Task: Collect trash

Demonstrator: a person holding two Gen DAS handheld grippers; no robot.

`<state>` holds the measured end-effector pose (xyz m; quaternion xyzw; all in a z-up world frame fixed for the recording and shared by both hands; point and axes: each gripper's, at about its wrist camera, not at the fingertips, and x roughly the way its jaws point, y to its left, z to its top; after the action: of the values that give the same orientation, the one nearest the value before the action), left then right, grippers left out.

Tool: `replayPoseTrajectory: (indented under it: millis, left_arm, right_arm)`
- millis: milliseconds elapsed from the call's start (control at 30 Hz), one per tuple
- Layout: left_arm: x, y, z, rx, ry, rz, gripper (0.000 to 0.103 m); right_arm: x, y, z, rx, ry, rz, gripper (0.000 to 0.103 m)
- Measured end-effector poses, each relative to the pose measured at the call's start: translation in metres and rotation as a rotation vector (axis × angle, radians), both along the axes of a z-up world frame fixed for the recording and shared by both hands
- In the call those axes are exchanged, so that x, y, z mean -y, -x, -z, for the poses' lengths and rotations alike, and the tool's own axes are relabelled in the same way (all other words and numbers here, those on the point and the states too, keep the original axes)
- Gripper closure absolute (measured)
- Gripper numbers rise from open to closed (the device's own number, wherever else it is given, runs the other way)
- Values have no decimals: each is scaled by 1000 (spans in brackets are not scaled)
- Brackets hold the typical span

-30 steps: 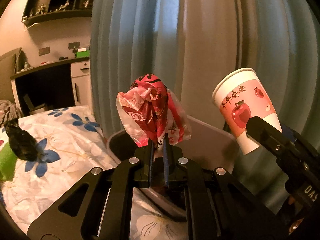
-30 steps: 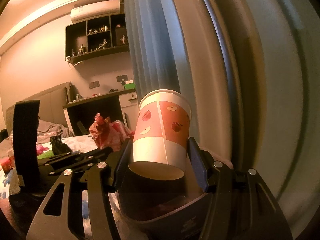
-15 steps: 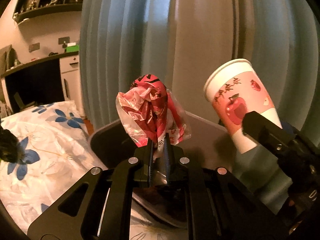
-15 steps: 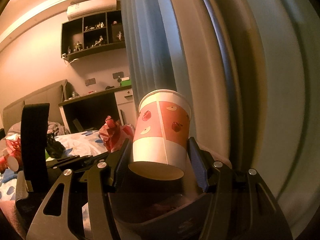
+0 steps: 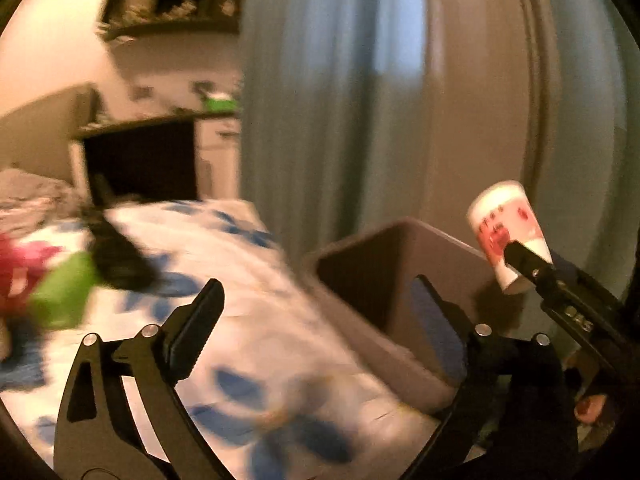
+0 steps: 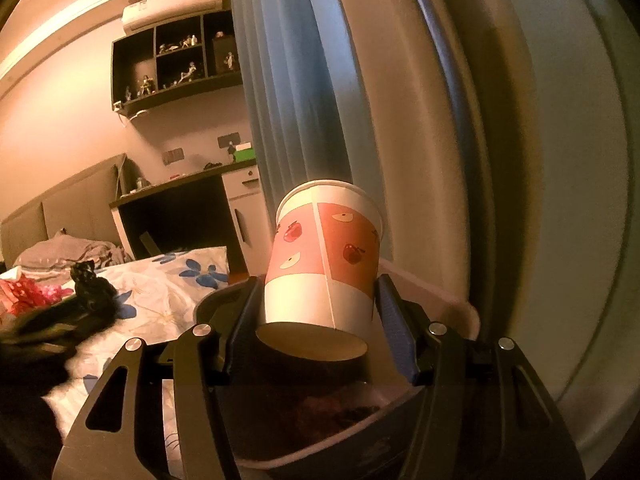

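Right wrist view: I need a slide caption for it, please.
Right tongs clamp an apple-print paper cup above the dark trash bin, beside the floral bedspread.

The right gripper (image 6: 320, 320) jaws clamp a white paper cup with pink apple panels (image 6: 326, 256) above the dark plastic bin (image 6: 432, 288) beside the flowered bed (image 6: 160, 292)

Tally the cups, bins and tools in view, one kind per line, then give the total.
paper cup: 1
trash bin: 1
tools: 2, the left tool, open and empty, and the right tool, shut on the cup
Total: 4
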<state>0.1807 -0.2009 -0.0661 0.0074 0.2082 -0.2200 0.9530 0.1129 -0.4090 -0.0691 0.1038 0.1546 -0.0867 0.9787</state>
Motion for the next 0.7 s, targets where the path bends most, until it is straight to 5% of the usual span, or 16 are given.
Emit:
replayPoseTrajectory:
  millis: [133,400,700]
  left_arm:
    - [-52,20,-5,19,34,-141,6]
    - [-136,49,3,28,-21,-405,6]
    - [-227,77,4,-8,-13,-596,6]
  right_arm:
    - [-2,-4,3,8,11,17,31]
    - [-14,22,-15,69,18,12,26]
    - [-87,36,-26,88,-31,-201,22]
